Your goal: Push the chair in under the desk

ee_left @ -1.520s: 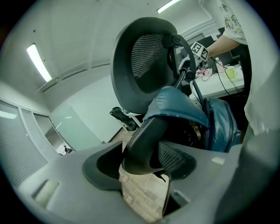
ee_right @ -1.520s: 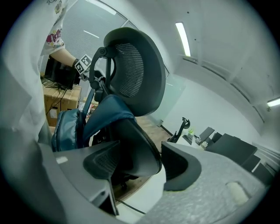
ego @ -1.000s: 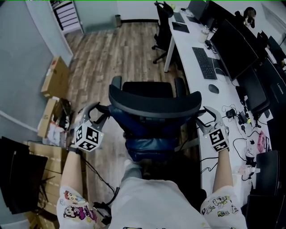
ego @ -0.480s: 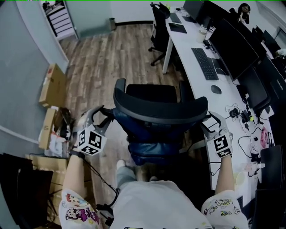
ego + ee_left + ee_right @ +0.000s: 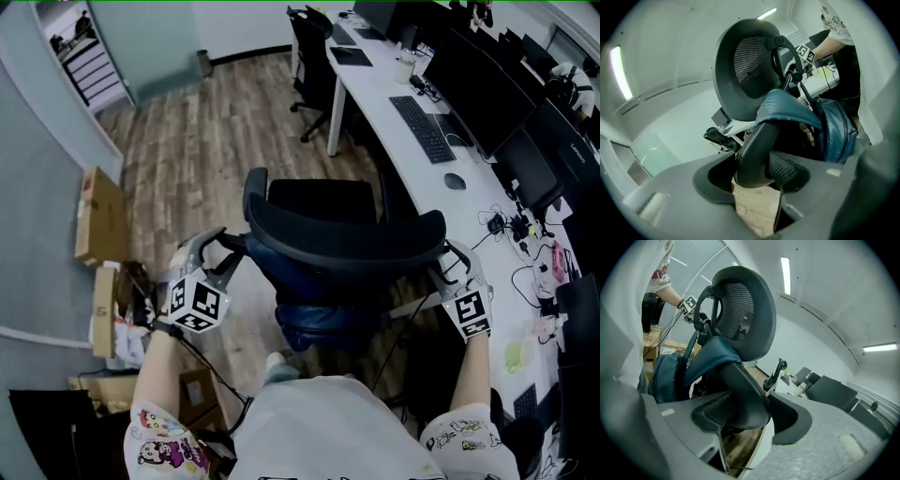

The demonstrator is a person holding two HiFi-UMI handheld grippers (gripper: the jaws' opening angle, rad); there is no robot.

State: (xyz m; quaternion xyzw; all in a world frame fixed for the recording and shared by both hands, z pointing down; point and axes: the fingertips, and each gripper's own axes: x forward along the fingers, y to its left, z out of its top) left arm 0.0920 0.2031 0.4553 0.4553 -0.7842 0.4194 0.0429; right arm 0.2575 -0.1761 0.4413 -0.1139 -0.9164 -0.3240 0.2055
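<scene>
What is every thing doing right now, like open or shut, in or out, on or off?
Chair, out on the floor beside the desk, not pushed under.
Left gripper, fingers closed on the chair's back.
Right gripper, fingers closed on the chair's back.
Blue bag, hung on the chair's back.
Monitors, screens dark.

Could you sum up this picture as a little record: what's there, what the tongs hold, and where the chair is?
Left tongs: closed on the left edge of the chair back
Right tongs: closed on its right edge
Hanging on chair back: blue bag
Chair position: beside the desk, not under it
</scene>
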